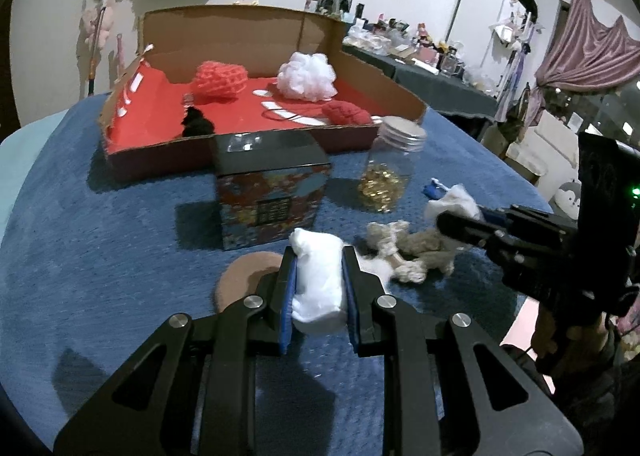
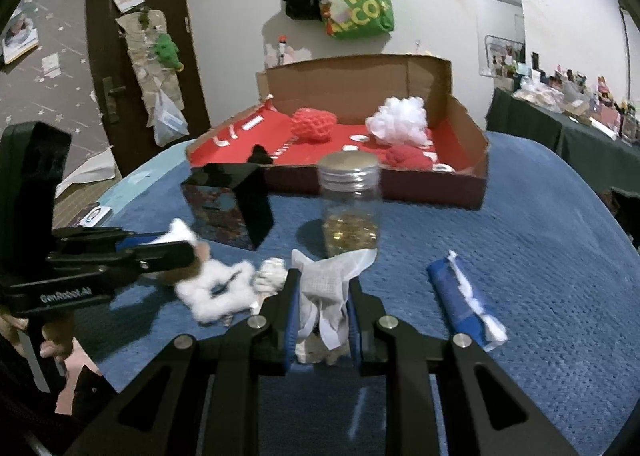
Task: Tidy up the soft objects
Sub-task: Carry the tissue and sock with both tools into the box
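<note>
Cotton wad [image 1: 318, 280] in left tongs [image 1: 319, 256]; patterned box [image 1: 272, 192] blocks tray [image 1: 248, 154].

Carton tray [image 1: 400, 96] behind tin box [image 1: 272, 196] and jar [image 1: 390, 168]; jar right of box; rope toy [image 1: 416, 252] before jar

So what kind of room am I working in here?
Most likely a lived-in home room, probably a bedroom: the work surface is a blue textured blanket, a green shopping bag hangs on the wall, and draped pink curtains sit behind cluttered side tables.
</note>
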Demonstrator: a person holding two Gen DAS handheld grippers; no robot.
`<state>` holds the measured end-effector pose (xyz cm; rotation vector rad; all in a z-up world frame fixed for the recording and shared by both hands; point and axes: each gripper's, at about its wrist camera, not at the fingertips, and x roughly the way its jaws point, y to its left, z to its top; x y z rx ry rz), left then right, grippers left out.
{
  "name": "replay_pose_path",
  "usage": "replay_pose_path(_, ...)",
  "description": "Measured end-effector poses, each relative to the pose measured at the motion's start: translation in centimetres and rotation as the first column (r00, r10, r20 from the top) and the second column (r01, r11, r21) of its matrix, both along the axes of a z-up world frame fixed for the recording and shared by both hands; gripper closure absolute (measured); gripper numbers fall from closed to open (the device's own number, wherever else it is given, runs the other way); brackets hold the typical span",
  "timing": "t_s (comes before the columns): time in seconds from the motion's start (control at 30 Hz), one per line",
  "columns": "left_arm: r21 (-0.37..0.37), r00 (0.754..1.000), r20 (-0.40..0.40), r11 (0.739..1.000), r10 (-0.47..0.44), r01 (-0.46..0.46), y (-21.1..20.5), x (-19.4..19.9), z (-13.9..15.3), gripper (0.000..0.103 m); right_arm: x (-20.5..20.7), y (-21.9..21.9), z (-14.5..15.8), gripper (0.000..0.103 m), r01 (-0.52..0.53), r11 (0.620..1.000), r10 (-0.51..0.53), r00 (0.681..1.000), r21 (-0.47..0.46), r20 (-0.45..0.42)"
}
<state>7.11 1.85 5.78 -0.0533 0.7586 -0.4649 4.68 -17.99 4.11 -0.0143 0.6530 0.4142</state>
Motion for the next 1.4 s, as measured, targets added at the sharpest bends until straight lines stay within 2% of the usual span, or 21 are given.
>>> replay_pose_path(0.33,0.05,0.996,-0.049,0.996,0.076,-0.074,3.7,1.6,-0.2,0.084,1.7,-2.2,0.2,0.081,0.062,0.997,-0.063,0.997,-0.037,-0.038)
replay_pose_path(0.53,0.085,0.993,-0.071,0.993,0.091,-0.084,5.2,3.2,-0.4,0.084,3.4,-3.2,0.2,0.081,0.068,0.996,-0.072,0.995,-0.053,-0.074)
replay_pose_path(0.83,0.115,0.996,-0.083,0.993,0.045,-0.035,5.8,6.4,0.1,0.084,6.4,-4.1,0.4,0.081,0.036,0.998,-0.042,0.991,-0.053,-0.127)
replay_pose_path(1.4,0.086,0.993,-0.104,0.994,-0.051,0.06,6.0,10.8,1.7,0.084,11.1,-4.6,2.0,0.081,-0.061,0.998,0.059,0.985,-0.003,-0.164)
